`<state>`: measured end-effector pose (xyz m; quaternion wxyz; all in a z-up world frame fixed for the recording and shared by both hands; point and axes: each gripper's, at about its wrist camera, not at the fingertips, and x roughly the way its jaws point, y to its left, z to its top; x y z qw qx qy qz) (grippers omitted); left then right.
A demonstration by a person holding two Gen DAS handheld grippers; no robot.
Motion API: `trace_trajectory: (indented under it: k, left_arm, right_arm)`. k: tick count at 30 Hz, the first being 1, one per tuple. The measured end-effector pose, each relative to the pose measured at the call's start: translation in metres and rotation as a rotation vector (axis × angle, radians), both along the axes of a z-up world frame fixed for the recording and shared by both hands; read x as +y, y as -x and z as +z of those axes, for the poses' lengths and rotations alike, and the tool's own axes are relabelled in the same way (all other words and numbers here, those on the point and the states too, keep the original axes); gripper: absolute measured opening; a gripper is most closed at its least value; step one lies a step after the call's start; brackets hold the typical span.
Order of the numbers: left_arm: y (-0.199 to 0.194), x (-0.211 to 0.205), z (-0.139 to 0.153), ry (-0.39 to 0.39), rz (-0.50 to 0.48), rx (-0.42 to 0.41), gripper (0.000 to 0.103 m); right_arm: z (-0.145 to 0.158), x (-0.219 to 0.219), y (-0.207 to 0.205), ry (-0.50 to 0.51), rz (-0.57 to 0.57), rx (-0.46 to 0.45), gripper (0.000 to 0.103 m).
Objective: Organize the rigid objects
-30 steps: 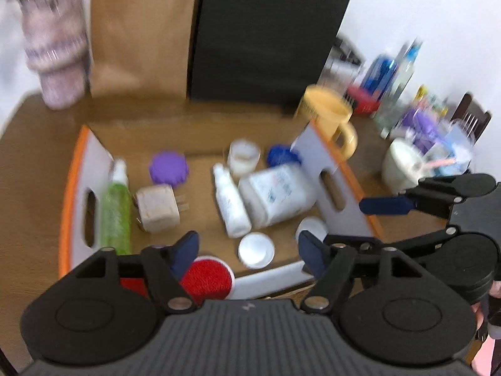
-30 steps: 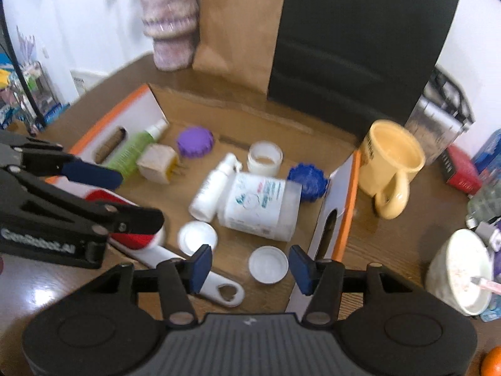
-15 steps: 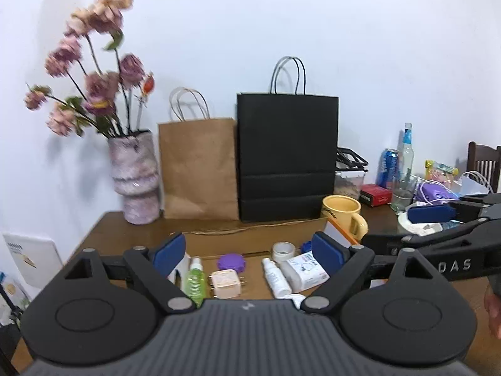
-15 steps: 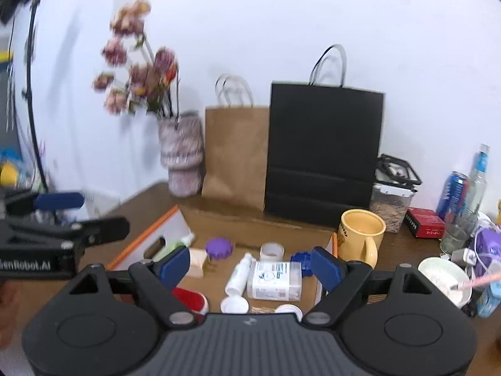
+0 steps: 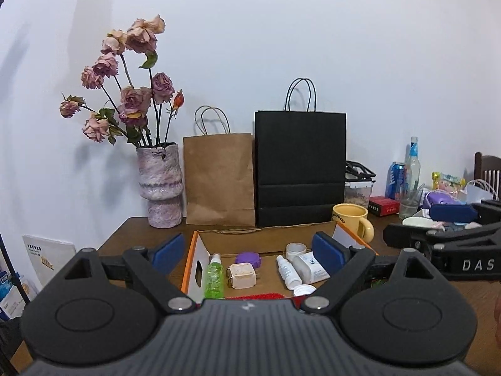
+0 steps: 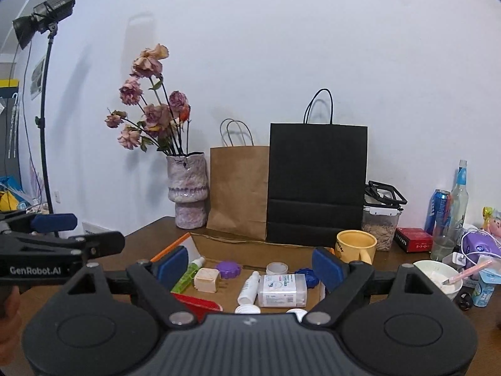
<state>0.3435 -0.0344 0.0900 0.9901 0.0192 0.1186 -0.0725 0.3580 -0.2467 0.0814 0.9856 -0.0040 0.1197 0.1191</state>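
Inside: white-walled, orange-edged cardboard box, small toiletries scattered flat.

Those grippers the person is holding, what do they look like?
Both are matte black plastic with a ribbed body, two round discs, silver rivets and blue finger pads. The left gripper bears white "GenRobot.AI" lettering on its side; the right gripper shows "DAS".
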Motion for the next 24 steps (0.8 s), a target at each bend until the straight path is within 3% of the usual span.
trace_trajectory:
  k: [10, 19, 24]
  left_arm:
    - [0.091, 0.023, -0.006, 0.087, 0.014, -0.066, 0.092]
    - [0.2, 0.04, -0.04, 0.091, 0.053, -0.167, 0.096]
    - [0.263, 0.043, -0.065, 0.038, 0.092, -0.205, 0.101]
  right_arm:
    - [-0.021, -0.009, 0.085, -0.081, 0.008, -0.031, 0.087]
    - [-0.064, -0.014, 0.185, -0.093, 0.005, -0.054, 0.087]
    - [-0.073, -0.005, 0.25, -0.069, 0.004, -0.074, 0.087]
